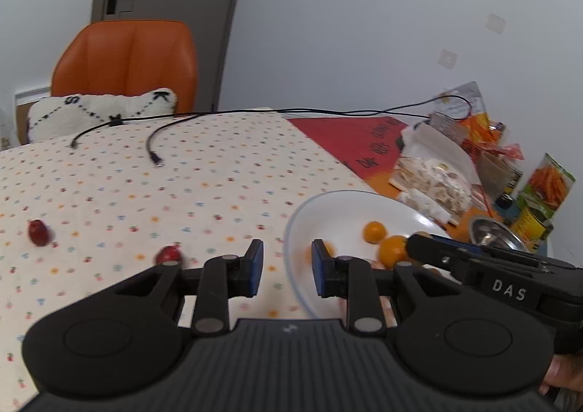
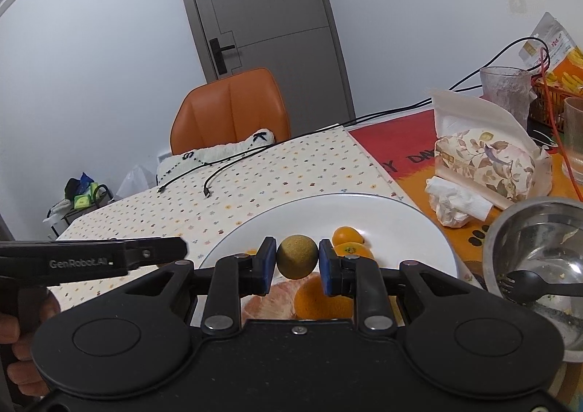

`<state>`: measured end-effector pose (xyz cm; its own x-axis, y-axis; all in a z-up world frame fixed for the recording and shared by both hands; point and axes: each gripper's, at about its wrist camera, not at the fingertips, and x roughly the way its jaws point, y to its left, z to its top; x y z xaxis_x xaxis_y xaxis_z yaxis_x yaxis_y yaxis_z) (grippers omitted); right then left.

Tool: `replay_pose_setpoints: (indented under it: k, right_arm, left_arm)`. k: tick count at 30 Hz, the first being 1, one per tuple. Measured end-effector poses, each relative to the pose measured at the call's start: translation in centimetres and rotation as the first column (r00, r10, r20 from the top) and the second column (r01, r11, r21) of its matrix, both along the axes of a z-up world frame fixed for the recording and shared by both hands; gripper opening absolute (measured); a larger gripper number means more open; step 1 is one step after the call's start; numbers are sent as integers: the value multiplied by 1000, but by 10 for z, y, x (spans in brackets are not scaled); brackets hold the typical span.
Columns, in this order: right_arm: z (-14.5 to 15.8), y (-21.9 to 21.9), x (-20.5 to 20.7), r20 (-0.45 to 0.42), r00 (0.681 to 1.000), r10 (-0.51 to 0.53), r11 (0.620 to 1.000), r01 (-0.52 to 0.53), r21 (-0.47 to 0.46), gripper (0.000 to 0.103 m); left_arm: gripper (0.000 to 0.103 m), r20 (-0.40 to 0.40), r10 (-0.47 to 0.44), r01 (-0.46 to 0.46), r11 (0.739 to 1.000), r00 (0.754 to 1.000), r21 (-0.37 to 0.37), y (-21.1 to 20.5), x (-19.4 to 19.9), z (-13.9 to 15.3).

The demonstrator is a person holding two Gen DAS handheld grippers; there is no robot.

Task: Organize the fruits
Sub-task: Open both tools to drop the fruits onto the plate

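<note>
judging progress from largest to smallest, we start with the surface [image 1: 127, 175], its dotted cloth carrying most of what is left to do. our white plate [image 2: 419, 230] sits at its right side and already holds several fruits: a pale peeled segment [image 2: 269, 297] at the near edge, an orange [image 2: 320, 297] next to it, and small orange fruits [image 2: 348, 235] further in. so part of the sorting looks done. our right gripper [image 2: 297, 262] is clamped on a round green-brown fruit [image 2: 297, 257] and hangs over the plate's near half, so we judge this one is about to be set down. our left gripper [image 1: 286, 268] stands wide apart and empty at the plate's left rim. left to collect, as far as we can see, are two small red fruits [image 1: 38, 232] on the cloth, one [image 1: 168, 254] just beside the left gripper.
</note>
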<state>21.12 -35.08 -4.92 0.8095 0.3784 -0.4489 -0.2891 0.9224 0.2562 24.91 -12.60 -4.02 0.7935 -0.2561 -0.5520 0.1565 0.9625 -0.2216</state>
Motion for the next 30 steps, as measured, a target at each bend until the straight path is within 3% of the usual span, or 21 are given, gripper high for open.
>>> replay_pose_setpoints:
  k: [2, 8, 12, 16, 22, 30]
  right_arm:
    - [0, 2, 2, 0, 1000, 2, 1000, -2, 1, 23]
    - [1, 11, 11, 8, 1000, 8, 1000, -8, -5, 24]
    - [3, 14, 14, 29, 999, -16, 1000, 16, 0, 37]
    - [7, 18, 15, 32, 999, -15, 1000, 14, 5, 42]
    - [11, 36, 13, 40, 999, 17, 1000, -17, 3, 58]
    - [7, 76, 14, 16, 996, 92, 996, -92, -5, 58]
  left_arm:
    - [27, -2, 17, -17, 1000, 1000, 1, 8, 0, 1]
    - [42, 4, 73, -73, 997, 997, 10, 33, -4, 5]
    - [57, 7, 109, -110, 994, 994, 15, 51, -7, 5]
    - [70, 6, 156, -156, 988, 988, 9, 73, -9, 4]
    - [78, 8, 232, -232, 973, 973, 0, 107, -13, 6]
    - [79, 4, 292, -292, 956, 956, 4, 145, -20, 4]
